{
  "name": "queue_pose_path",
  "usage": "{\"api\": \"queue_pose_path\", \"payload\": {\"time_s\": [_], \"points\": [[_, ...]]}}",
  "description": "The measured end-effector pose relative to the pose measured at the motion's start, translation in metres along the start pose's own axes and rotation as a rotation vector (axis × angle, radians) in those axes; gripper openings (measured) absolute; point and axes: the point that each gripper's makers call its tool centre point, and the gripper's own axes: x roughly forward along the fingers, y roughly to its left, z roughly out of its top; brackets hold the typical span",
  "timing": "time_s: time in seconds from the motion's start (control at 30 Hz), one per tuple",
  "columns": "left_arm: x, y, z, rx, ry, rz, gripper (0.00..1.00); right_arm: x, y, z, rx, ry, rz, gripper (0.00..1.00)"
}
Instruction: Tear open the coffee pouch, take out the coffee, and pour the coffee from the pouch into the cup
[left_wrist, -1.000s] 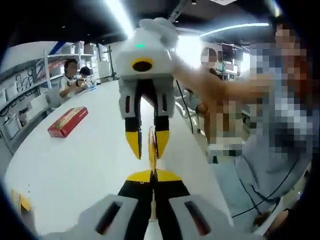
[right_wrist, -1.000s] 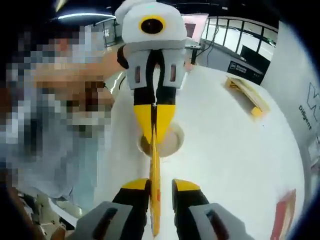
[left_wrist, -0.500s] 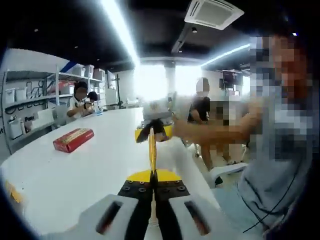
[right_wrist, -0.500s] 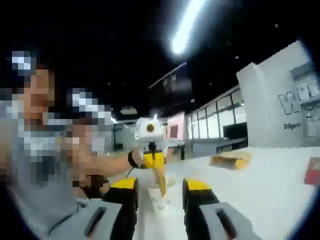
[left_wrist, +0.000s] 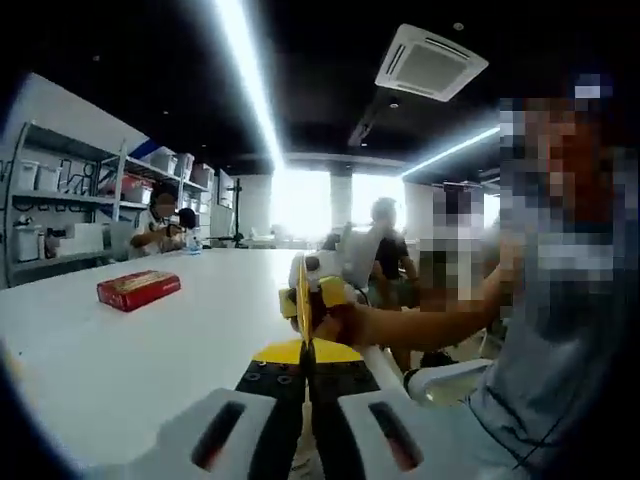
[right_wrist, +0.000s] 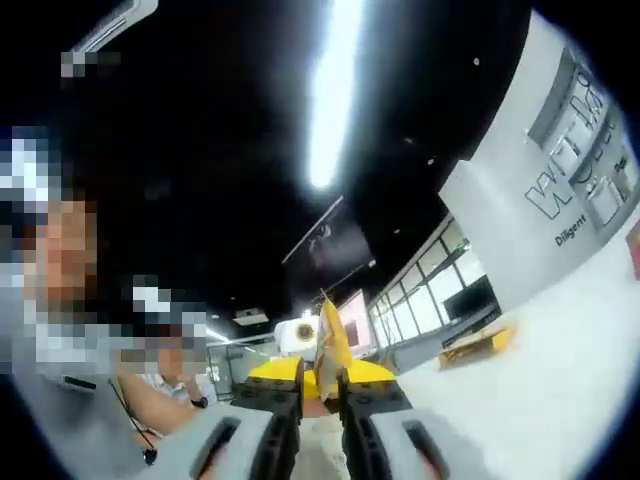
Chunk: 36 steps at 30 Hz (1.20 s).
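White table (left_wrist: 120, 340) carries a red box (left_wrist: 138, 289) far left of the yellow coffee pouch (left_wrist: 303, 300). Left gripper (left_wrist: 307, 352) is clamped on the pouch's near edge - pouch upright, above the table. Right gripper (right_wrist: 320, 372) pinches the pouch (right_wrist: 333, 345) too - jaws nearly closed on it.
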Motion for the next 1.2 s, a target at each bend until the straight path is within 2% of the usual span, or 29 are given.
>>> {"api": "queue_pose_path", "payload": {"time_s": [0.17, 0.23, 0.4, 0.47, 0.67, 0.8, 0.97, 1.2], "points": [[-0.005, 0.004, -0.001, -0.011, -0.022, 0.007, 0.03, 0.003, 0.0, 0.006, -0.028, -0.024, -0.011, 0.15], [-0.006, 0.005, -0.001, -0.018, -0.035, 0.009, 0.03, 0.004, 0.0, 0.009, -0.027, -0.022, -0.002, 0.1], [-0.008, 0.006, -0.001, -0.042, -0.062, 0.004, 0.03, 0.01, -0.001, 0.01, -0.054, 0.0, -0.008, 0.09], [-0.01, 0.011, -0.005, -0.05, -0.055, 0.019, 0.04, 0.012, -0.003, 0.006, -0.081, 0.035, -0.02, 0.09], [-0.013, 0.011, -0.012, -0.113, -0.068, 0.007, 0.05, 0.019, -0.004, 0.002, -0.102, 0.138, -0.031, 0.09], [-0.013, 0.012, -0.016, -0.102, -0.058, 0.021, 0.08, 0.022, -0.005, 0.0, -0.145, 0.193, -0.043, 0.09], [-0.012, 0.013, -0.019, -0.11, -0.063, 0.024, 0.14, 0.021, -0.006, 0.0, -0.175, 0.243, -0.059, 0.09], [-0.009, 0.007, -0.017, -0.095, -0.072, 0.013, 0.15, 0.019, -0.008, -0.001, -0.185, 0.294, -0.079, 0.08]]}}
